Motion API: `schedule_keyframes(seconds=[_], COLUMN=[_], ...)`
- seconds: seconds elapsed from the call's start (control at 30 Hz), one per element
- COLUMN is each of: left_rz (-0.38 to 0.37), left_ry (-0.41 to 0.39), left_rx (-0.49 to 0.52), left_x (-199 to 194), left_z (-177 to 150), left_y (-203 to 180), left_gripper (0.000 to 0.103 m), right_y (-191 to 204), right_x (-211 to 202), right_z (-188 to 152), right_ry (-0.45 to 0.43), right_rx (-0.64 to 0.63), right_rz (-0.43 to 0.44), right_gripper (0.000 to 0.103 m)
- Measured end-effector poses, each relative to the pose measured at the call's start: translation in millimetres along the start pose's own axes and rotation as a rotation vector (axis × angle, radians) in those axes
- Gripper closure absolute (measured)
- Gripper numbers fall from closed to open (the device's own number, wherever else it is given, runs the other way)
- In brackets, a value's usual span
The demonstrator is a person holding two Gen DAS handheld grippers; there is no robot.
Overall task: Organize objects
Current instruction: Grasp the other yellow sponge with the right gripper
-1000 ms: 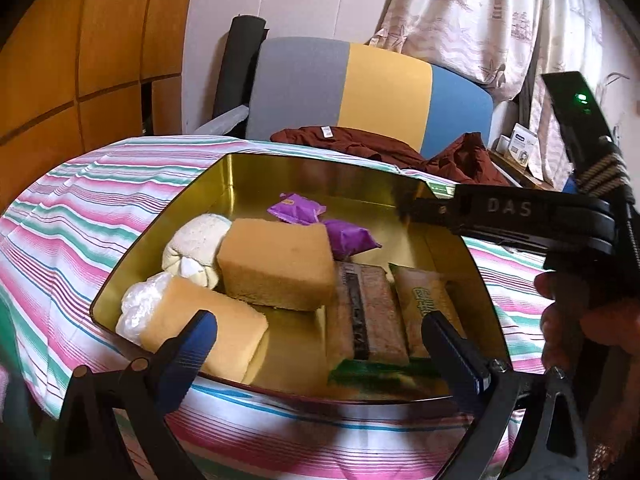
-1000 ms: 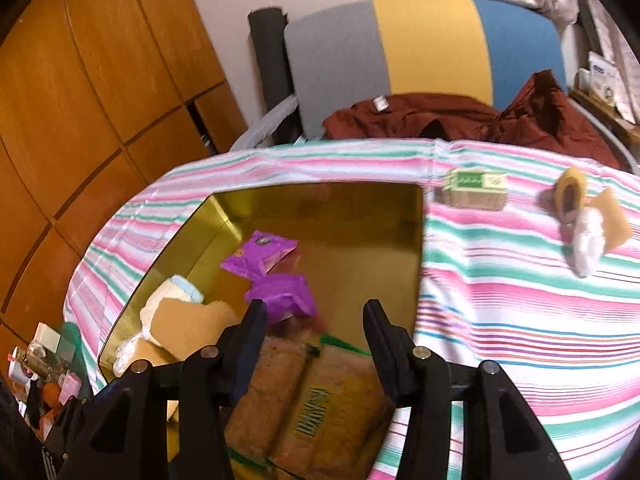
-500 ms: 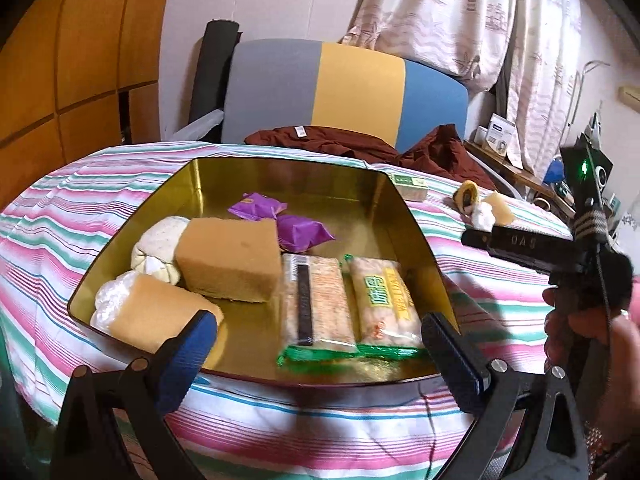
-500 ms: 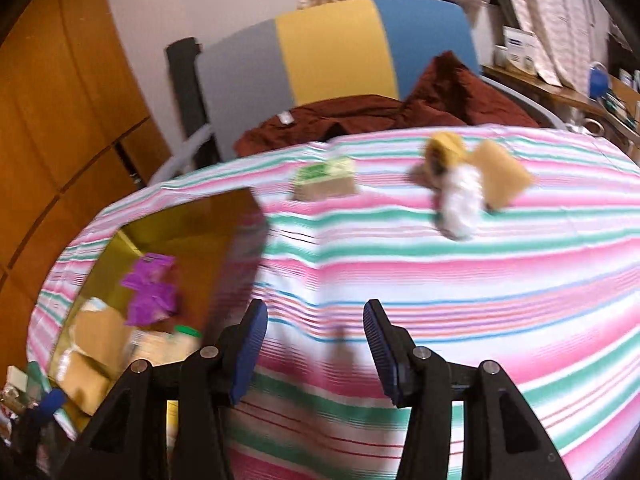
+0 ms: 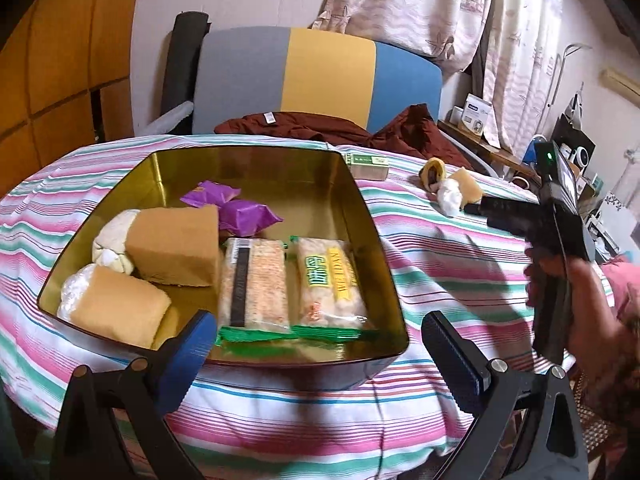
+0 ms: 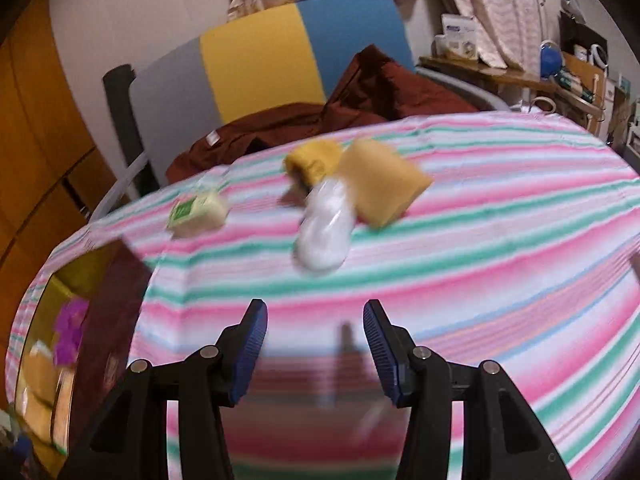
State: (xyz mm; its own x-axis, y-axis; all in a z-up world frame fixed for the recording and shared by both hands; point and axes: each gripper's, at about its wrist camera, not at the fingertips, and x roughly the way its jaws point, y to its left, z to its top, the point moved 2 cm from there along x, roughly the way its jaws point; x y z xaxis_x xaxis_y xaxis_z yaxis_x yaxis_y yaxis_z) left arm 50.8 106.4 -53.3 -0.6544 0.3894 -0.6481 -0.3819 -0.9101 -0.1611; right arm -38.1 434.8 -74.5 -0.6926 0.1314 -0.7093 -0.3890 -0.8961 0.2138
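Gold-coloured tin tray [image 5: 362, 216] sits on the striped counter [image 5: 440, 264], holding two purple packets [image 5: 244, 216], two tan cake blocks [image 5: 176, 246], white wrapped buns [image 5: 108, 240] and two rice cracker packs [image 5: 290, 280]. Outside it on the cloth lie a green-and-cream box [image 6: 198, 214], a yellow roll [image 6: 314, 162], a clear-wrapped white piece [image 6: 326, 236] and a tan cake [image 6: 384, 188], the last three touching. The left gripper [image 5: 316, 354] hangs spread before the tray's near rim, holding nothing. The right gripper [image 6: 314, 344] is spread and empty over bare cloth, near the loose snacks.
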Motion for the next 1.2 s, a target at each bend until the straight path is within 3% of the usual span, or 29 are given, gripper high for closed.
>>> schedule_keyframes(seconds=[0.1, 0.23, 0.47, 0.67, 0.7, 0.77, 0.83, 1.2], left_rz=[-0.005, -0.018, -0.019, -0.017, -0.02, -0.023, -0.023, -0.088], left_ry=[0.0, 0.008, 0.025, 0.047, 0.051, 0.05, 0.048, 0.049], left_rx=[0.021, 0.047, 0.098, 0.127, 0.132, 0.144, 0.161, 0.202], left_x=[-1, 0, 1, 7, 8, 9, 9, 33], left_z=[2, 4, 6, 5, 6, 6, 7, 34], left_y=[-7, -18, -33, -46, -46, -52, -58, -101], left_gripper=[0.0, 0.0, 0.0, 0.0, 0.0, 0.0, 0.0, 0.0], right_y=[-15, -33, -54, -62, -61, -61, -61, -90], right_x=[3, 13, 54, 70, 71, 69, 64, 19], right_z=[29, 67, 94, 84, 82, 78, 74, 28], right_ry=[-0.046, -0.077, -0.002, 0.025, 0.022, 0.005, -0.008, -0.104], right_rx=[0.017, 0.03, 0.027, 0.051, 0.05, 0.038, 0.03, 0.108], right_rz=[-0.043, -0.073, -0.057, 0.048, 0.059, 0.069, 0.073, 0.007], right_gripper=[0.052, 0.044, 0.044, 0.045, 0.054, 0.06, 0.066, 0.069])
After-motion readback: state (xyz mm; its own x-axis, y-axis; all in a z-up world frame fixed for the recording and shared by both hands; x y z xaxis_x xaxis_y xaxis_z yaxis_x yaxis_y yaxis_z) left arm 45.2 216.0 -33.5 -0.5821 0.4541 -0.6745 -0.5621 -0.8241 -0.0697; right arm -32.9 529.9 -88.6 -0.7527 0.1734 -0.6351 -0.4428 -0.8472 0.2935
